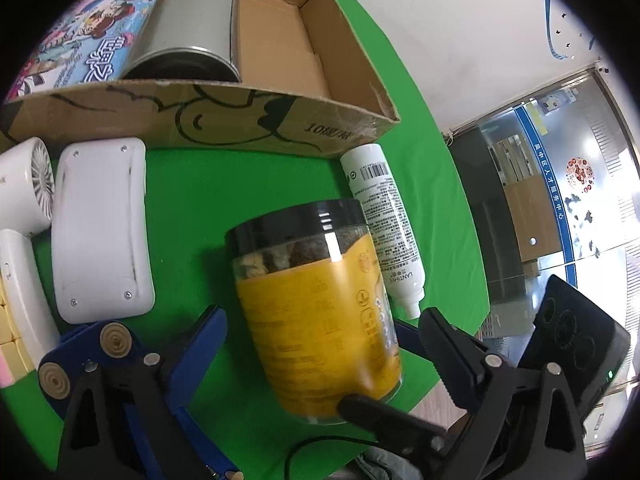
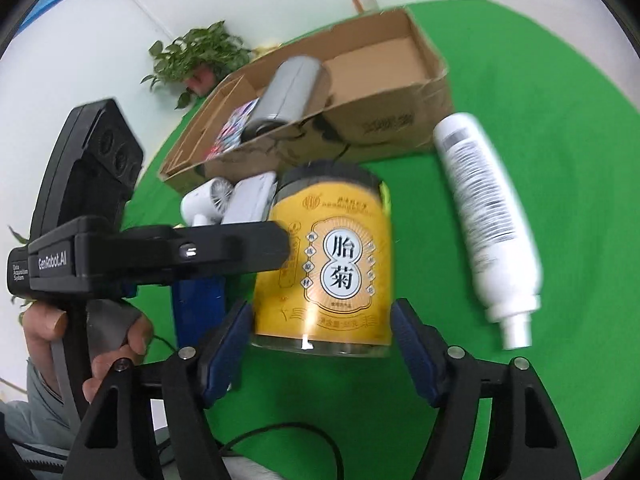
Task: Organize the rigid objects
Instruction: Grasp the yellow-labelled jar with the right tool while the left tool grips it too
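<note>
Surface: green cloth (image 1: 240, 184) over a desk, smooth and matte; white wall behind, glass doors at the right of the left wrist view.
Jar: clear plastic jar (image 2: 332, 256) with black lid and yellow label, cylindrical, dried contents showing under the lid; it sits near the desk's front edge, long axis tilted, lid toward the box, base toward the grippers.
Right gripper: right gripper (image 2: 320, 344) about half spread, blue pads on either side of the jar's base; the left pad touches the jar, the right pad looks just beside it, blur hides the contact.
Left gripper: left gripper (image 1: 320, 336) wide apart; the jar lies between its jaws, neither pad pressing on it.
Box: cardboard box (image 1: 248, 120), open top, torn rim, toward the desk's back edge; black line drawing on its front wall.
Can: dull metal can (image 1: 188, 28) lying in the box, long axis front to back, beside a colourful printed pack (image 1: 80, 36).
Bottle: white bottle (image 1: 384, 224) lying right of the jar, nozzle toward the front edge.
Left edge: white rounded plastic case (image 1: 100, 228) with screws; white fan (image 1: 24, 200), partly cut off.
Blur: right wrist view is smeared, label print unreadable on the bottle.
</note>
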`<control>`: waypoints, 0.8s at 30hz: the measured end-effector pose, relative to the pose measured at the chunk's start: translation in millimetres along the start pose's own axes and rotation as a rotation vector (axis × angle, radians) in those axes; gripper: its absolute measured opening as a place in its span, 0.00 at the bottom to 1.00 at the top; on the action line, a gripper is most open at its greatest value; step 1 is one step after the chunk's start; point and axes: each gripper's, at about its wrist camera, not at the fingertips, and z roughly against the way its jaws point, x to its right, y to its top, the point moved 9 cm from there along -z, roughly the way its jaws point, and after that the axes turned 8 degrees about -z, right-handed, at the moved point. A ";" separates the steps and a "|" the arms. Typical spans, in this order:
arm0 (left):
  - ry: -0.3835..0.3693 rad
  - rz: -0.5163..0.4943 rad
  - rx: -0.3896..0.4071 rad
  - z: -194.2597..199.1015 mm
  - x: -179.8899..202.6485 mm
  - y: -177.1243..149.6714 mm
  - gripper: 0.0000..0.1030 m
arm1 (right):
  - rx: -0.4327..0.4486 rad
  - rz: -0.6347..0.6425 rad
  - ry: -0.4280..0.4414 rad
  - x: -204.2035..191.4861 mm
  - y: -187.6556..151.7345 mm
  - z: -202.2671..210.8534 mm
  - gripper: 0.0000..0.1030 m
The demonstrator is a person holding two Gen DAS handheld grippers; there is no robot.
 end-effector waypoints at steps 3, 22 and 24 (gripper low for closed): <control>0.034 0.003 -0.008 -1.5 -4.5 -0.4 0.93 | -0.009 0.072 -0.028 -15.7 -1.3 -6.2 0.70; 0.085 -0.012 -0.040 -5.5 -11.7 -0.7 0.82 | -0.120 -0.074 0.161 -13.6 1.2 -28.2 0.77; 0.087 -0.009 -0.039 -6.4 -11.4 -1.1 0.82 | -0.122 -0.065 0.146 -15.5 0.0 -31.6 0.79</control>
